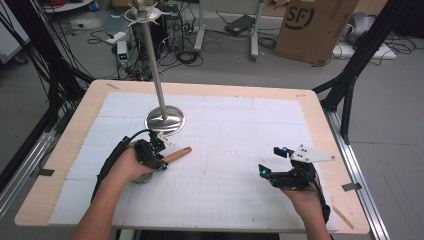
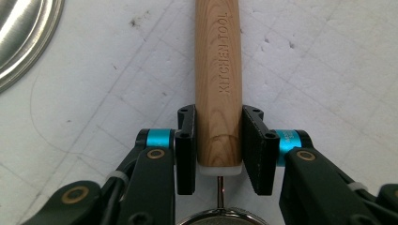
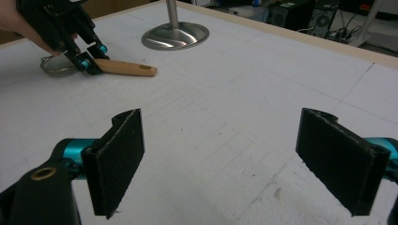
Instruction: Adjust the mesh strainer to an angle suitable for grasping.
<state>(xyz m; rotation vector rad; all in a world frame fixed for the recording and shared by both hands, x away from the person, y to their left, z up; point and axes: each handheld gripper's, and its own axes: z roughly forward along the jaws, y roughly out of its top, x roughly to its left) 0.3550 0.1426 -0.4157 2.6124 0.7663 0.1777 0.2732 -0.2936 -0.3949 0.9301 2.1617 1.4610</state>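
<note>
**Wooden-handled strainer, held**

We logged the left gripper clamped on the round pale wooden handle of a small metal strainer, low over the white table near the steel stand base; right gripper jaws wide apart, empty.

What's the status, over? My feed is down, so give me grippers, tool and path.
Left gripper shut on wooden tool handle. Right gripper open, idle. Steel stand base close beside.

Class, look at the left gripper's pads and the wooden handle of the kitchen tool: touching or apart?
Touching. In the left gripper view, both pads of the left gripper press flat against the wooden handle, with no gap on either side.
</note>
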